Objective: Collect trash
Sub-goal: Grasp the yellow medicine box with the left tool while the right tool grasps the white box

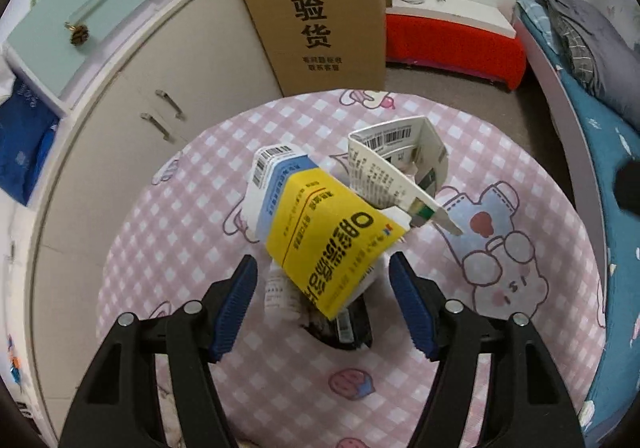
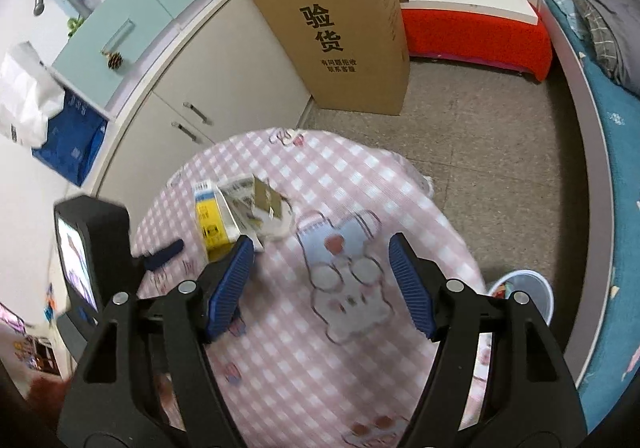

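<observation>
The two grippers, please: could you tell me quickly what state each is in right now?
Left gripper: open, jaws either side of the yellow cardboard box, not gripping.
Right gripper: open, empty.

Cartons (image 1: 320, 232) on the table (image 1: 168, 248), cardboard box (image 1: 320, 7) behind.

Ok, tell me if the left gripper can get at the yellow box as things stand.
Probably yes. The left gripper is open, and the yellow box lies between its fingers atop the flattened cartons, with nothing covering it.

crushed yellow-and-blue carton (image 1: 320, 244) tilted at frame centre on pink checked cloth, touching opened white barcode box (image 1: 400, 167) upper right, dark wrapper (image 1: 348, 332) underneath at lower centre.
</observation>
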`<state>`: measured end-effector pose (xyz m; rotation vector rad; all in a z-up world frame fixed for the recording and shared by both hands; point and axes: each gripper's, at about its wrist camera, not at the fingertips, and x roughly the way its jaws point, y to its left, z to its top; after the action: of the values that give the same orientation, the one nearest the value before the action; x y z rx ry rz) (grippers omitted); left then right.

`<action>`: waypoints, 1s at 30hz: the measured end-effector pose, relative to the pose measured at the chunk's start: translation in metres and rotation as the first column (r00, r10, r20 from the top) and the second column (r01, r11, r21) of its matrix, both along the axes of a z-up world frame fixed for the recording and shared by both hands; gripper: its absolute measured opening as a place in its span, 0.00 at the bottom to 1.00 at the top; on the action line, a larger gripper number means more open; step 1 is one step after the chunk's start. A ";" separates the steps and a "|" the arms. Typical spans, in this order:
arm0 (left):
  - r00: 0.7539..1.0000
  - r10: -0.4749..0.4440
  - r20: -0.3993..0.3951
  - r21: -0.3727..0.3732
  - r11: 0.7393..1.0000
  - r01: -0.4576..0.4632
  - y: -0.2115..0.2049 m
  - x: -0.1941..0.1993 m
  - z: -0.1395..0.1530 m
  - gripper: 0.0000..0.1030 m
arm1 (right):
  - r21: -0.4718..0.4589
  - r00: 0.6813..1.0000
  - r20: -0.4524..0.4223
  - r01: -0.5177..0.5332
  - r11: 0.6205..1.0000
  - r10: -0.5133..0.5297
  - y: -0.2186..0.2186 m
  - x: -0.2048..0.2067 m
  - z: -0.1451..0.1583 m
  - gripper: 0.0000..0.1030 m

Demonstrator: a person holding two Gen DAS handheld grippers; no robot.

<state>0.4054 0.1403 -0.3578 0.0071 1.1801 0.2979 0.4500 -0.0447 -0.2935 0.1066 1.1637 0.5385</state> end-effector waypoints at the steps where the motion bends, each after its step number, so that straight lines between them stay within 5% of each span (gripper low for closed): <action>1: 1.000 -0.013 -0.007 0.000 1.000 0.013 0.002 0.001 -0.002 0.51 | 0.004 1.000 -0.002 0.003 1.000 -0.003 0.004 0.002 -0.001 0.68; 9: 0.999 0.020 0.034 -0.095 0.995 -0.017 0.034 0.000 -0.001 0.02 | -0.004 0.999 -0.017 -0.046 0.999 0.046 0.056 0.021 -0.015 0.69; 20: 0.983 0.161 0.086 -0.236 0.962 -0.137 0.079 -0.026 0.017 0.01 | -0.133 0.992 -0.077 -0.110 0.985 0.100 0.098 0.032 -0.056 0.68; 22: 0.981 0.171 0.092 -0.242 0.959 -0.145 0.080 -0.029 0.020 0.01 | -0.125 0.990 -0.091 -0.116 0.985 0.105 0.094 0.032 -0.059 0.42; 25: 0.978 0.183 0.103 -0.256 0.955 -0.151 0.078 -0.033 0.026 0.01 | -0.110 0.985 -0.105 -0.148 0.983 0.137 0.091 0.031 -0.060 0.35; 27: 0.976 0.186 0.113 -0.258 0.954 -0.152 0.075 -0.035 0.030 0.01 | -0.108 0.983 -0.097 -0.163 0.981 0.153 0.090 0.028 -0.056 0.19; 30: 0.973 0.185 0.137 -0.261 0.955 -0.145 0.065 -0.038 0.042 0.01 | -0.059 0.981 -0.096 -0.174 0.983 0.168 0.081 0.022 -0.048 0.07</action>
<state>0.3676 0.2051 -0.3158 -0.3321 1.0530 0.2897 0.4718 0.0361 -0.3411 -0.0273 1.2856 0.6507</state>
